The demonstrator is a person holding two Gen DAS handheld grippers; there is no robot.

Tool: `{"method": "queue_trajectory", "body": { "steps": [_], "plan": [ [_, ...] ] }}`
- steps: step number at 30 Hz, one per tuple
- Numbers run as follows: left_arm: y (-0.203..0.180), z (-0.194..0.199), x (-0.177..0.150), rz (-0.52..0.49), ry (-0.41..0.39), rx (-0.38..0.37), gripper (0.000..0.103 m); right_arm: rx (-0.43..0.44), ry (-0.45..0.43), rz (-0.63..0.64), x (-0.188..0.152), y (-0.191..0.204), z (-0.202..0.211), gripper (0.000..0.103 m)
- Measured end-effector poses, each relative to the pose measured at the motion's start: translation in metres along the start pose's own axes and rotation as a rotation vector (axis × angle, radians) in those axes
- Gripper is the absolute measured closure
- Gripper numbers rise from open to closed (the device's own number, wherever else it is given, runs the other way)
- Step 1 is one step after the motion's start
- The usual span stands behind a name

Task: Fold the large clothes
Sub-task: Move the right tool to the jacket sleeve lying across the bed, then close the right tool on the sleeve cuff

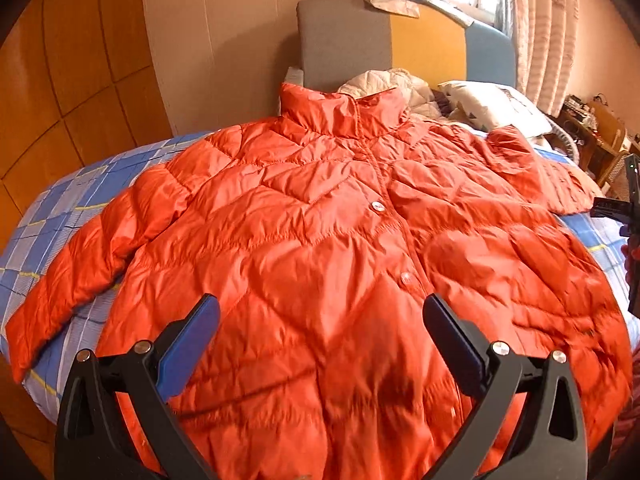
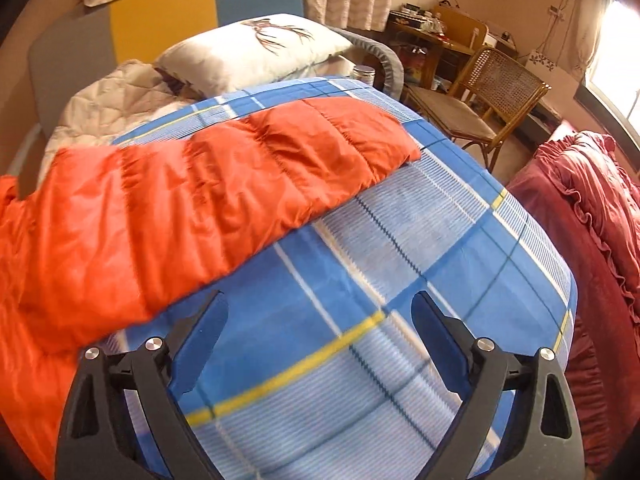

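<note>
Two tools hang over a bed [image 2: 400, 240] covered in a blue, white and yellow plaid sheet, and each camera frames a different part of it. The left wrist view takes in nearly the whole orange-red quilted puffer jacket [image 1: 320, 240], which lies front-up and spread flat on the bed, collar toward the headboard end, snap buttons closed down the middle, both sleeves angled out to the sides. The left tool [image 1: 320, 308] hovers above the jacket's lower front near the foot edge of the bed, its blue-padded fingers [image 1: 192, 344] spread wide with nothing between them. At the right edge of that view a dark sliver of the right tool [image 1: 632, 220] shows.

The right wrist view shows only one sleeve of the jacket [image 2: 220, 184], stretched across the sheet toward the bed's side edge, its cuff lying flat on the plaid. The right tool [image 2: 320, 308] is over bare sheet just beside the sleeve, fingers also wide apart and holding nothing. Only this view shows the wicker-backed wooden chair [image 2: 492, 96] beside the bed and the dark red ruffled cloth [image 2: 592, 220] past the bed's side. A white printed pillow [image 2: 256, 48] and cream quilted bedding [image 2: 112, 96] sit at the headboard end.
</note>
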State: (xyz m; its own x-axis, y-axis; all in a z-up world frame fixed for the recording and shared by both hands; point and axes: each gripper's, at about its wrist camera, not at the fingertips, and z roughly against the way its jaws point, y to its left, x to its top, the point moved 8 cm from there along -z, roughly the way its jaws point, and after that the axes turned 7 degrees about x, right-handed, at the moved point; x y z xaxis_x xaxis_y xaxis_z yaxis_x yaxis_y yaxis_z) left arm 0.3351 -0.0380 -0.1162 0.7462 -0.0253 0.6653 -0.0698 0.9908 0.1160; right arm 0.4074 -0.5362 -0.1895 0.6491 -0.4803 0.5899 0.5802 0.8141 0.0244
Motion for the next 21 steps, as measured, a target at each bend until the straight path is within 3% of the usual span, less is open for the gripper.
{"method": "queue_trajectory", "body": {
  "steps": [5, 9, 17, 20, 21],
  "plan": [
    [-0.011, -0.024, 0.018, 0.010, 0.003, 0.015, 0.002, -0.036, 0.009, -0.034, 0.030, -0.002, -0.030, 0.012],
    [-0.024, -0.036, 0.033, -0.040, -0.022, 0.033, 0.002, -0.062, 0.014, -0.012, 0.052, 0.002, -0.051, 0.013],
    [-0.044, -0.052, 0.054, -0.086, -0.049, 0.031, 0.002, -0.074, 0.028, 0.084, 0.072, 0.011, -0.083, 0.028],
    [-0.048, -0.058, 0.054, -0.084, -0.037, 0.021, 0.002, -0.023, 0.009, 0.119, 0.073, 0.019, -0.086, 0.058],
    [-0.049, -0.060, 0.053, -0.086, -0.035, 0.019, 0.002, -0.007, 0.002, 0.139, 0.072, 0.024, -0.085, 0.078]
  ]
}}
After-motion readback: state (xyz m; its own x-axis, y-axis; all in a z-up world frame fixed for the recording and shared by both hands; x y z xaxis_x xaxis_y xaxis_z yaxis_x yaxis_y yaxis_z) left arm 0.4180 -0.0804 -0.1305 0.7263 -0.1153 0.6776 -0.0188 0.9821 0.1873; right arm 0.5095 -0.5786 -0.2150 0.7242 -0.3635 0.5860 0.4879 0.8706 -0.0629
